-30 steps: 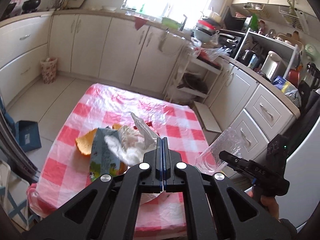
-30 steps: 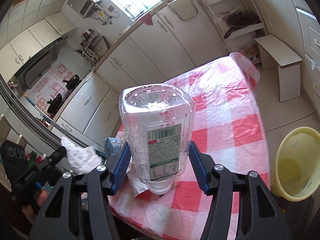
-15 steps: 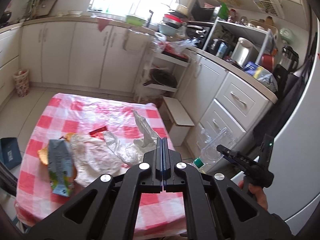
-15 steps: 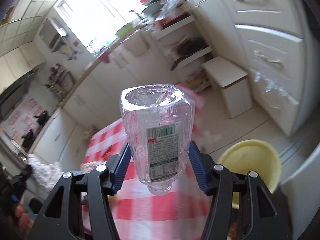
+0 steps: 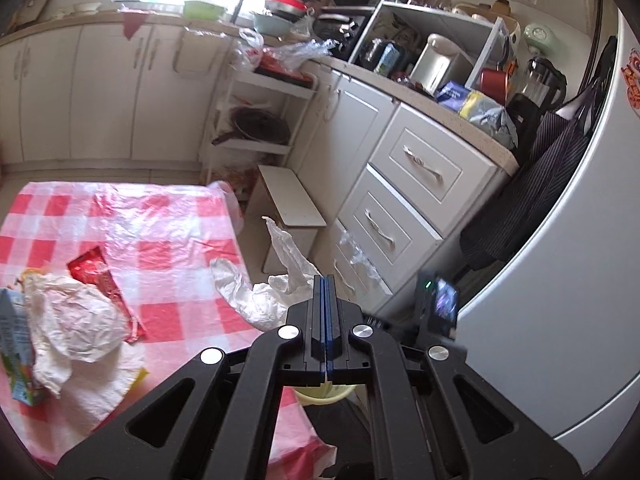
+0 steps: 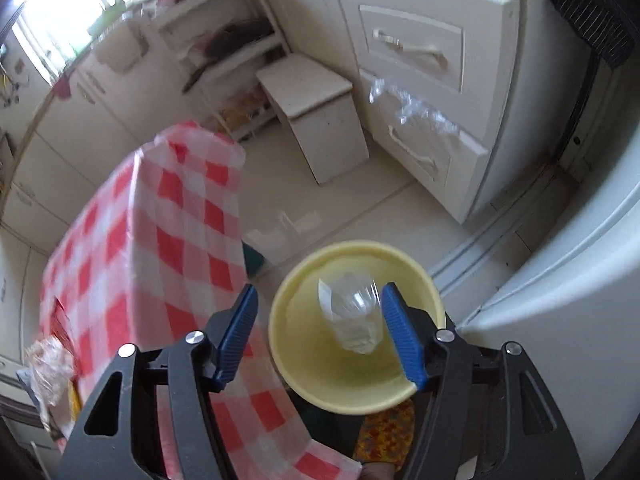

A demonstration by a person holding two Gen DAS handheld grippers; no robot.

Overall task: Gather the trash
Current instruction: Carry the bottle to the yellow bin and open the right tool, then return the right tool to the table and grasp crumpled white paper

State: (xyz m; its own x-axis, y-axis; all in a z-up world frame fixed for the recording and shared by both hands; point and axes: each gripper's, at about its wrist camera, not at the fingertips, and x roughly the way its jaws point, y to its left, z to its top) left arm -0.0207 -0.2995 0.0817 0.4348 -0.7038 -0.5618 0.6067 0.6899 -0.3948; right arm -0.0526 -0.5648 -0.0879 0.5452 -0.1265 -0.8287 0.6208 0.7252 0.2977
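Clear plastic bottle [image 6: 355,320] sits inside the yellow bin [image 6: 320,376], blurred, label side facing left, not touching either blue pad. Right gripper [image 6: 328,332] is directly above the bin with its jaws spread wide and nothing between them. Bin stands on the floor just beside the corner of the table [image 6: 140,248], which is covered in a red-and-white checked plastic cloth. Left gripper [image 5: 325,300] has its jaws pressed together, pinching a crumpled white paper tissue [image 5: 272,284] that sticks up and to the left of the tips, over the table's edge. A sliver of the yellow bin's rim shows under the left gripper's frame. Trash on the table [image 5: 168,240] in the left view: red foil wrapper [image 5: 100,280], crumpled white paper [image 5: 76,320] partly covering it, and a carton [image 5: 16,344] at the far left edge, partly under that paper. Beyond the table: small white step stool [image 6: 316,116] against the drawer cabinet [image 6: 420,80], with a scrap of clear plastic film [image 6: 408,108] hanging at the drawer fronts. White fridge [image 5: 560,280] at the right, dark striped cloth [image 5: 532,200] hanging between it and the counter.
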